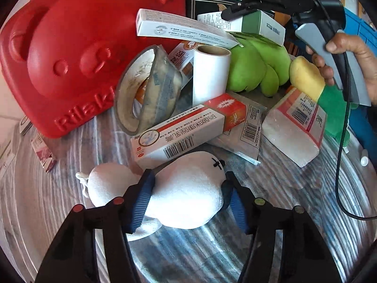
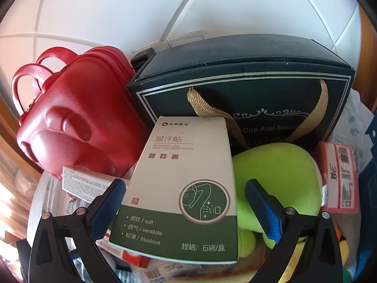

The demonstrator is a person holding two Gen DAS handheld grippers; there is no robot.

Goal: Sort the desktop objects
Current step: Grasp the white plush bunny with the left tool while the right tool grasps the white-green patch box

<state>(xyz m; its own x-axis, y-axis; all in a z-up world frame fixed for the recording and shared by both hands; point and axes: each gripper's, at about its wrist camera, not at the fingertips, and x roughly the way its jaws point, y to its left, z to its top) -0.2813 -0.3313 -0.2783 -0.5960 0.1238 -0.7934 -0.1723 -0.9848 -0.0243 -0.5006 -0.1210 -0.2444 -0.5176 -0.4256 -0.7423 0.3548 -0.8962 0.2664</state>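
A soft white plush toy (image 1: pixel 186 193) with a small black cross stitched on it lies on the shiny striped tabletop (image 1: pixel 294 188), and the left gripper (image 1: pixel 188 202) pinches it, its blue pads denting the stuffing on both sides. Just behind lies a long white-and-red cardboard medicine box (image 1: pixel 179 132), then a grey tape roll (image 1: pixel 150 87) leaning by a red moulded case (image 1: pixel 77 47). The right gripper (image 2: pixel 186 210) straddles a green-and-white cardboard patch box (image 2: pixel 183 188); its left pad touches, the right stands clear, beside a lime-green plush (image 2: pixel 280 184).
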